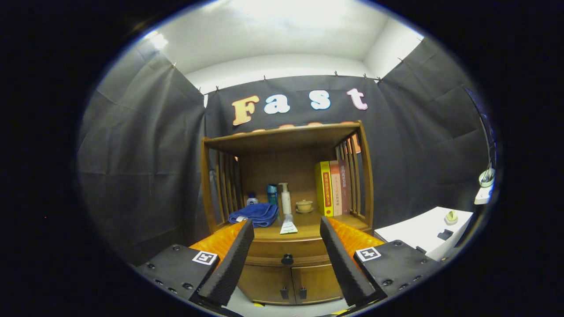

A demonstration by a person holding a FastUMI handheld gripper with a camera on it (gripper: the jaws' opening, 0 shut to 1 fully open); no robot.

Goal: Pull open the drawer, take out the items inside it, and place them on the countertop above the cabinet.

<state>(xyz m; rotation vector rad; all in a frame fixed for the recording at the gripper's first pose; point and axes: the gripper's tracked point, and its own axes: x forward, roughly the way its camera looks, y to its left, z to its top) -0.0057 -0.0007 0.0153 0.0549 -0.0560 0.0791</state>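
Observation:
A wooden cabinet [286, 189] stands ahead against the booth wall. Its drawer [286, 251] is closed, with a dark round knob [287, 259] at its middle. My gripper [287, 226] is open, its two fingers spread wide and held well short of the cabinet, with the drawer knob seen between them. The countertop [308, 224] above the drawer carries a folded blue cloth [255, 214], a white pump bottle [286, 200], a tube lying flat [288, 226], a small white bottle [251, 199], a teal can [272, 193] and a small lidded cup [304, 205]. The drawer's contents are hidden.
Three books [333, 188] stand upright at the countertop's right side under an upper shelf [282, 134]. Two small doors [288, 284] sit below the drawer. A white table [423, 231] with small items stands to the right of the cabinet.

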